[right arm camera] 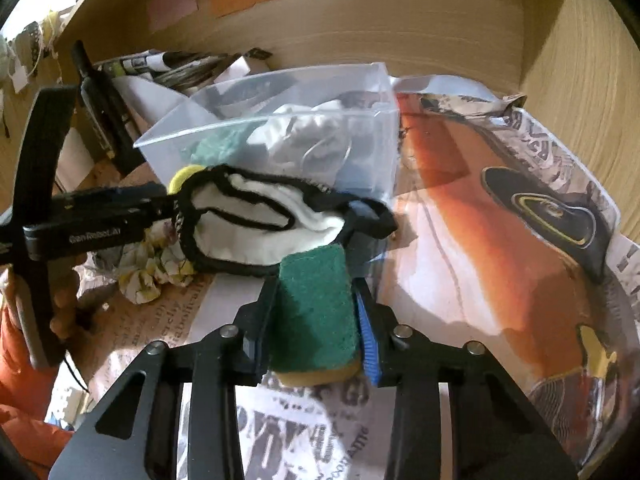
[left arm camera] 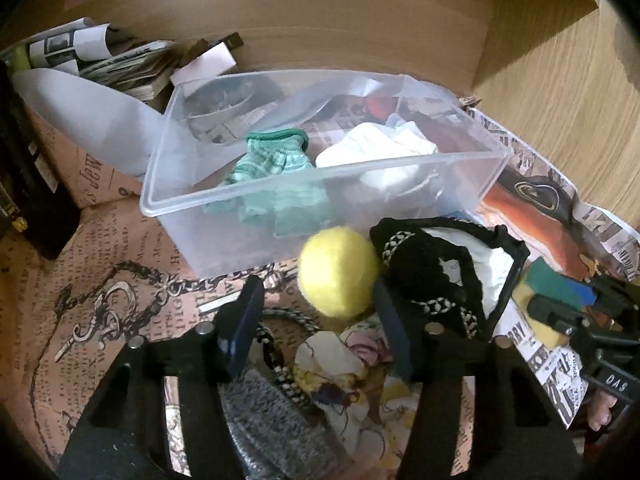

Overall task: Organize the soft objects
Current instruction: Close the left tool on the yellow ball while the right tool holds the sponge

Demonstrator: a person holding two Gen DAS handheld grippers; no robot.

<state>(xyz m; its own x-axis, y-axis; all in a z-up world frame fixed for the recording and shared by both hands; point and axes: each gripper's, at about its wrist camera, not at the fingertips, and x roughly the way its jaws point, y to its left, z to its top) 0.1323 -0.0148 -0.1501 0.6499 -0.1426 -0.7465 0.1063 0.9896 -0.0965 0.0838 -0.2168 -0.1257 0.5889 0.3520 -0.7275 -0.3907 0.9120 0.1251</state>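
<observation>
1. Left gripper stood open, fingers spread, with the yellow ball just ahead between the tips, not squeezed.
2. Right gripper was clamped on a green-and-yellow sponge.
3. Clear bin already held a green sock and white cloth.
4. Black-trimmed white mask lay beside the bin, touching the ball.

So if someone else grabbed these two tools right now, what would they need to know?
Right hand-held gripper: shut on a green sponge, short of the clear bin.
Left hand-held gripper: open, the yellow ball at its fingertips, not gripped.
Done: a green sock and white cloth are in the bin.
Left: sponge, ball, the black-and-white pouch and the floral cloth.
</observation>
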